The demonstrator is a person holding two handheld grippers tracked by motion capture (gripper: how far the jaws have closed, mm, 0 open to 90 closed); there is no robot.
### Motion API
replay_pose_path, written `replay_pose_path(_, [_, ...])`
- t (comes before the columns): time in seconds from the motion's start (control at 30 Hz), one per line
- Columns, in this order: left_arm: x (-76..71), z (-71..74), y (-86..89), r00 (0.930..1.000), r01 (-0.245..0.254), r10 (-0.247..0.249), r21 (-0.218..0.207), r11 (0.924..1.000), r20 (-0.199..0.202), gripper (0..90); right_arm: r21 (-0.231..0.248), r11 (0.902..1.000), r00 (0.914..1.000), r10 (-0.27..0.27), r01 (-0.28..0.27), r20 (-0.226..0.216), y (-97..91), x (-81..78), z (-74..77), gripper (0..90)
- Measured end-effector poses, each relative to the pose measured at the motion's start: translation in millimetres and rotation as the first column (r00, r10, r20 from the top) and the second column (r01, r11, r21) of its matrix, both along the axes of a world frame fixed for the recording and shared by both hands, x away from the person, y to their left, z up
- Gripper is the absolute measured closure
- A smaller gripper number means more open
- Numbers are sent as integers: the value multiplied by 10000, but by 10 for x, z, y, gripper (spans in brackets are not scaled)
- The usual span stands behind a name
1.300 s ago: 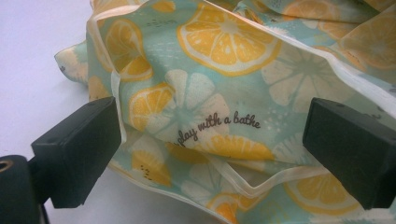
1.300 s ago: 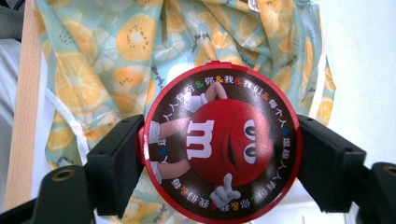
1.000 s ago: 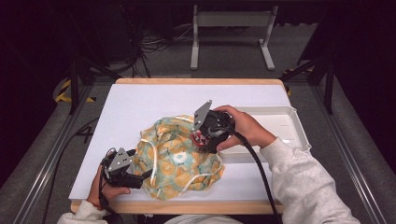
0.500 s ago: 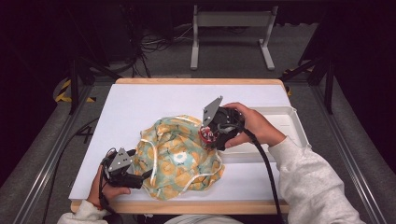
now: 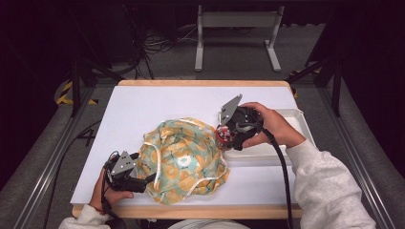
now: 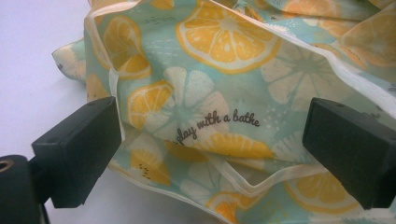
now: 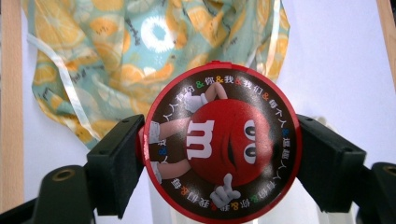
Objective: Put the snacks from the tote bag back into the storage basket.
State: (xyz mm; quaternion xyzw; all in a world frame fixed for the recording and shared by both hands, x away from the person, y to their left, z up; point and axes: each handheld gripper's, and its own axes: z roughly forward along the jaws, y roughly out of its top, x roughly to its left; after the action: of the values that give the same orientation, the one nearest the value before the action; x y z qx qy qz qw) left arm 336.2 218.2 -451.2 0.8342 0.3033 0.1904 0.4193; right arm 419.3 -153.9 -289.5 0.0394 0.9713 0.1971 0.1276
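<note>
A crumpled teal cloth [image 5: 184,160] printed with orange citrus slices and edged in white tape lies at the table's front middle. My left gripper [image 5: 143,180] rests at its left edge. In the left gripper view the cloth [image 6: 219,70] spreads between the wide-apart jaws, and the pads [image 6: 79,144] do not press it, so the left gripper [image 6: 212,135] is open. My right gripper [image 5: 224,136] hovers just past the cloth's right edge, shut on a round red candy tin [image 7: 219,144] with a cartoon face on its lid. That tin [image 5: 222,135] shows as a red spot in the high view.
A shallow white tray [image 5: 298,119] sits at the table's right side, right beside the right hand. The white table top [image 5: 143,105] has a wooden front edge [image 5: 200,212]. Black cables trail from both grippers toward the person.
My right gripper has carried the red tin to the right, off the cloth and toward the white tray. The left gripper and the cloth have stayed put.
</note>
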Motion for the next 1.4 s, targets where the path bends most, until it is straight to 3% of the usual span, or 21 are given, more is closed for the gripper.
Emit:
replay_pose_path(0.47, [8,-8,-4,10000,5,-5,14,10000,-90,51,-476,9961,9972,-749,745,-73,-337,148,-124,232])
replay_pose_path(0.7, [4,-8,-3,10000,-2,2,-1,10000,-98,51,-915,9929,9971,-761,754,-41,-446,205,-221,232])
replay_pose_path(0.87, [4,-7,3,10000,-26,26,0,10000,-76,51,-1104,9904,9959,-866,832,-270,-543,277,-291,233])
replay_pose_path(1.27, [5,-5,5,10000,-62,62,26,10000,-27,51,-1467,9838,9927,-1112,1032,-473,-693,378,-425,233])
replay_pose_path(1.4, [4,-6,6,10000,-87,87,17,10000,-40,51,-1381,9844,9924,-1157,1091,-407,-752,411,-448,233])
